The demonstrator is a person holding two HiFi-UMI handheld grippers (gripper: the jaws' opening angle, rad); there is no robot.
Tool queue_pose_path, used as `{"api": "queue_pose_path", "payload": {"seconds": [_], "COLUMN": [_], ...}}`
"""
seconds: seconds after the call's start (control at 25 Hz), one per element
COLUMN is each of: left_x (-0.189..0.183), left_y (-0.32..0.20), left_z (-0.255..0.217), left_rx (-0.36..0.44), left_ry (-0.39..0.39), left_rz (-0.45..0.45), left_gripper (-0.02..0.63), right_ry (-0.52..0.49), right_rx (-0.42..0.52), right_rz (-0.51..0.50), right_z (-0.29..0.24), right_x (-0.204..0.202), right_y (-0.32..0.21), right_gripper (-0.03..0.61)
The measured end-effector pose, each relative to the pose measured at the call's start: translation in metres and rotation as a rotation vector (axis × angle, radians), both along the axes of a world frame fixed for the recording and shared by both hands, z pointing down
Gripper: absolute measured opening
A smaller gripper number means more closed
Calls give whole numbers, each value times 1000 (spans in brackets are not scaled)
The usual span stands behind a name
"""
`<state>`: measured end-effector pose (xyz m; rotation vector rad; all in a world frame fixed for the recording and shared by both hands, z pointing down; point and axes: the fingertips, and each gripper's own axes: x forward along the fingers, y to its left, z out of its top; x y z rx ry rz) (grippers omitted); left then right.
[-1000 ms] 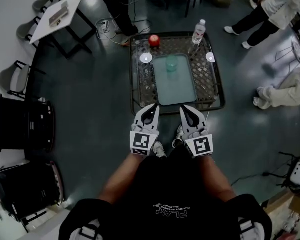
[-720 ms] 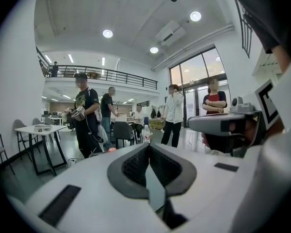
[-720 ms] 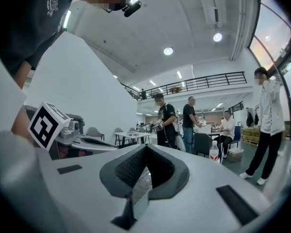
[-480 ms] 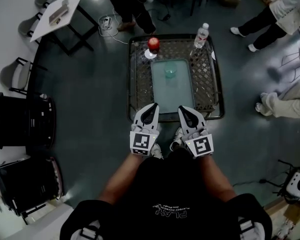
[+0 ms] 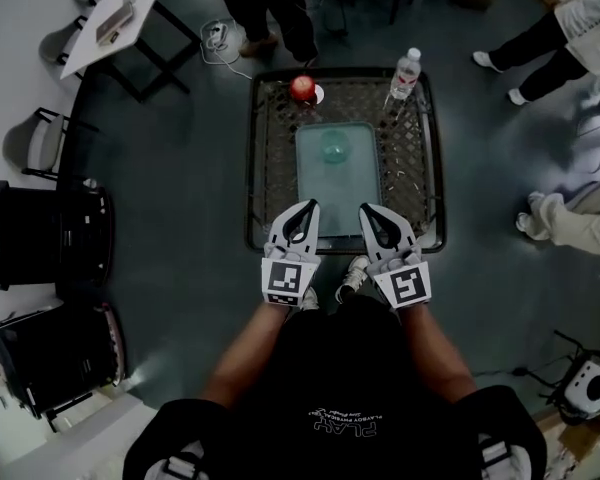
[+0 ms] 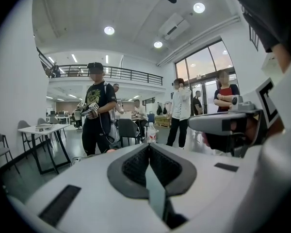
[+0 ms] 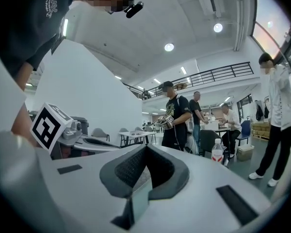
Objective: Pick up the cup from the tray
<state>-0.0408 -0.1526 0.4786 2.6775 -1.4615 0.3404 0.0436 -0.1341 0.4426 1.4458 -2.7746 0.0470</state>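
The left tongs [image 5: 308,208] hang over the near edge of the black wire-mesh counter [image 5: 270,163]. Their jaws are pressed together with nothing between them, as the left gripper view [image 6: 149,148] shows plainly. At the counter's far edge a round red fruit-like object [image 5: 302,87] sits on a small white disc.

In the middle lies the pale translucent rectangular tray [image 5: 325,193]. On its far half stands the small see-through teal plastic cup [image 5: 334,148], seemingly upright and well apart from both tongs.

The right tongs [image 5: 367,212] hang just beside the tray's near end, also closed and empty in the right gripper view [image 7: 145,149]. A clear plastic water bottle [image 5: 406,71] stands near the far right corner.

The cup looks light, thin-walled and smooth, so it will probably flex or slip under a hard squeeze. A gentle grip across its wall just below the rim, or with one jaw inside the rim, seems safest. The tongs would have to open first.
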Motion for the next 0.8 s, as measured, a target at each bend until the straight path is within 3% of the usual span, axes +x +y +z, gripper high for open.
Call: {"api": "queue_pose_path", "payload": {"seconds": [0.4, 0.8], "left_x": [19, 38], "left_y": [-26, -58], "left_z": [29, 67], "left_rx": [-51, -78], "left_ry": [0, -17], "left_rz": [-61, 6], "left_gripper": [8, 8], "right_ry": [-13, 10], "right_rx": [-24, -61], "right_rz": [-32, 5], "right_z": [3, 34], "right_x": [17, 21], "right_y": [-30, -72], "right_gripper": [8, 8]}}
